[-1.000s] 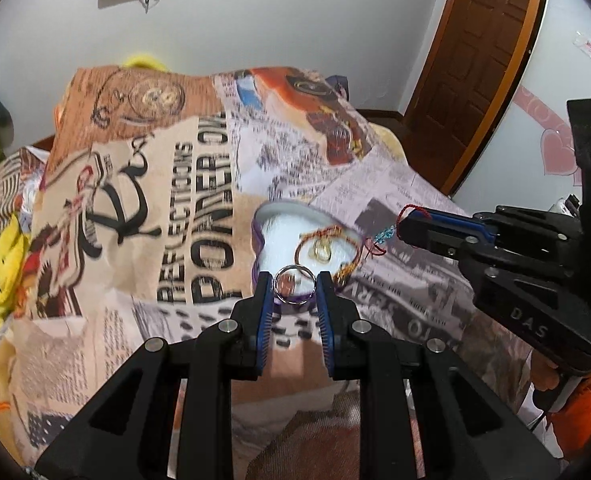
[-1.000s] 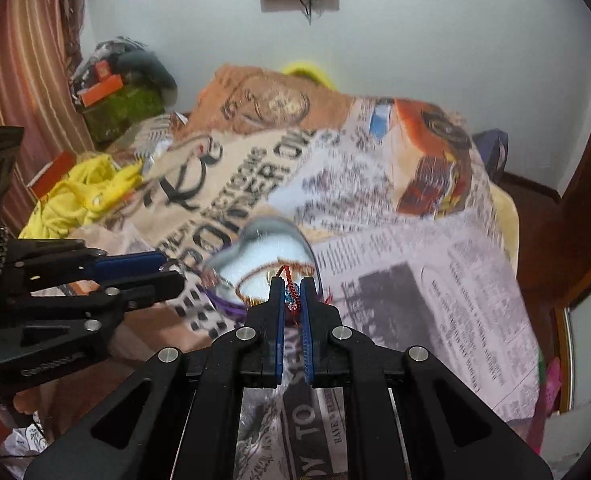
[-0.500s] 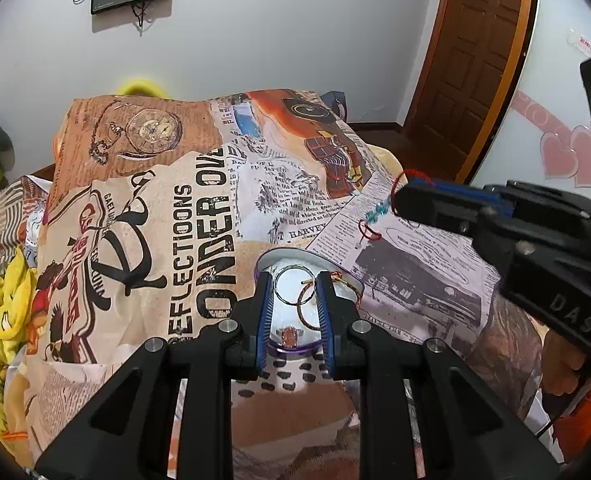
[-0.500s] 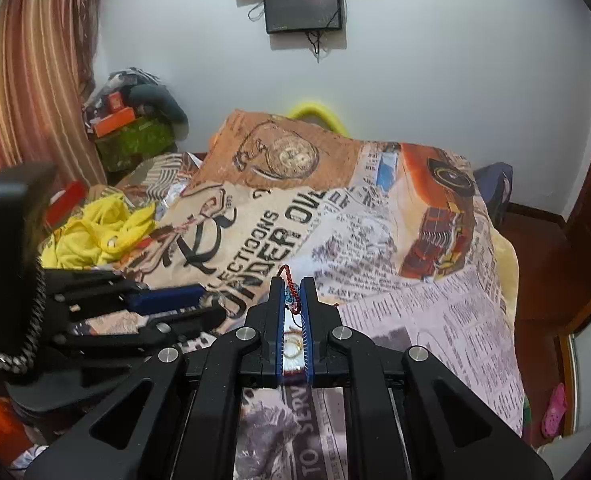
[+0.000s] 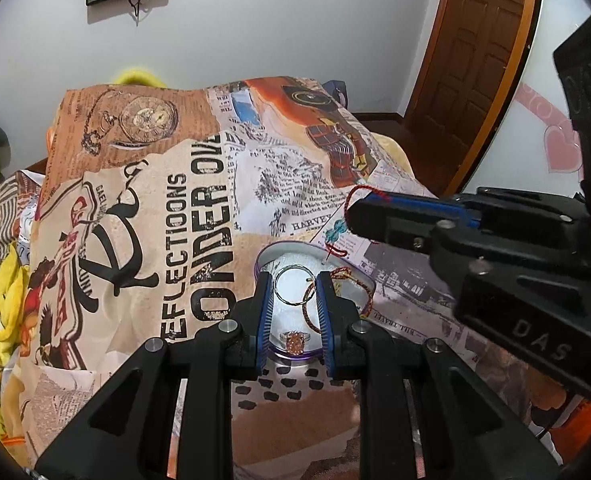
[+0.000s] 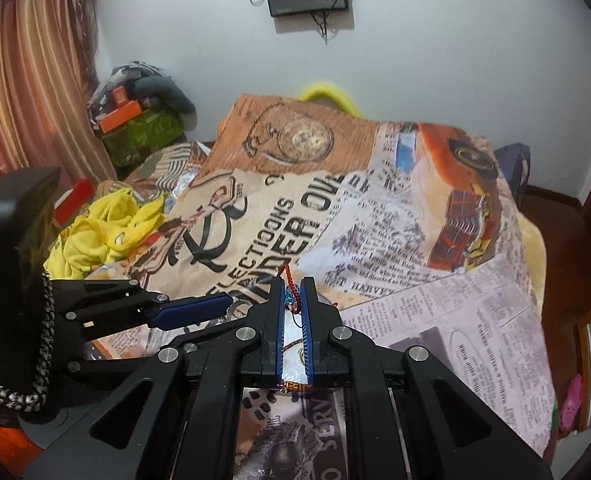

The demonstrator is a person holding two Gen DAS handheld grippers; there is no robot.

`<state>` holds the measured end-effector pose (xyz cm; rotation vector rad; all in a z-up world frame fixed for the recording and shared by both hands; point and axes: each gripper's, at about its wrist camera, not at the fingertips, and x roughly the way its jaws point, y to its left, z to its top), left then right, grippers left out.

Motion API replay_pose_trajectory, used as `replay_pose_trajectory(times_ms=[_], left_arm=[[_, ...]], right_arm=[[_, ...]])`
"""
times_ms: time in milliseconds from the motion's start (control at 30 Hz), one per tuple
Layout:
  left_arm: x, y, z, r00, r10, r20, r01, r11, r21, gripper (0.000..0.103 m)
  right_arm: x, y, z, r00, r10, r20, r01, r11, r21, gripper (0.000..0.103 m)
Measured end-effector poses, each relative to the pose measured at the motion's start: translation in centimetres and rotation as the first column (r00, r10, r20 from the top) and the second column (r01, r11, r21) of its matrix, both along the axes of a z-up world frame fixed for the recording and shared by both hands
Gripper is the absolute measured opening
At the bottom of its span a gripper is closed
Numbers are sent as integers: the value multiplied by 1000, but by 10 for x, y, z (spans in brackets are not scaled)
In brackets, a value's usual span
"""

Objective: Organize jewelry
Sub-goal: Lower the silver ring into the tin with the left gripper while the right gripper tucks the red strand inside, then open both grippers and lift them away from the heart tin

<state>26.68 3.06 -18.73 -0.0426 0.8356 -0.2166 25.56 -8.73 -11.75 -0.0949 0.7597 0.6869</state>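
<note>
Over the bed [image 5: 143,216]: right hand-held gripper [image 6: 293,294] clamped on a red cord bracelet [image 6: 288,280], lifted clear of the jewelry tin [image 5: 269,254].
Left hand-held gripper [image 5: 294,280] hangs over the tin, jaws partly apart, nothing between the pads. In the left wrist view the tin sits on the printed bedspread and holds a plain silver ring [image 5: 292,285], a ring with an orange stone [image 5: 294,340] at the near rim, and a braided red-gold bracelet [image 5: 349,280] draped over the right side. The cord bracelet's blue beads [image 5: 334,234] dangle just under the right jaws, above the tin's far-right rim.
</note>
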Motion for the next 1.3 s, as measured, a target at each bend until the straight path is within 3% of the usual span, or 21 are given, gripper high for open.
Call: replay_pose_trajectory(times_ms=[467,567,633,833,1067,1300], left_arm=[[9,-1,-27,996,-25,-81,24,1000,-12,21],[9,2,-26,996,-20,-84,19,1000,-15,21],[9,3,-26,996,-17,-84,15,1000,-18,21],[1,7,-14,998,-5,-68,3,1000,-30,21],[-21,16,33,999,38,30,-37,998,-45,21],[-72,17,110,969,80,233,-70,996,-54,24]], right_arm=[[19,3,-34,987,9,-160,-15,999,-41,7],[22,2,-36,984,9,-177,-15,999,-30,14],[21,0,-34,984,6,-176,-10,1000,-25,26],[11,-6,-18,992,-10,-128,8,1000,-20,27],[-9,-20,18,998,-46,-37,46,999,7,27],[-54,-43,76,986,-99,131,89,992,85,27]])
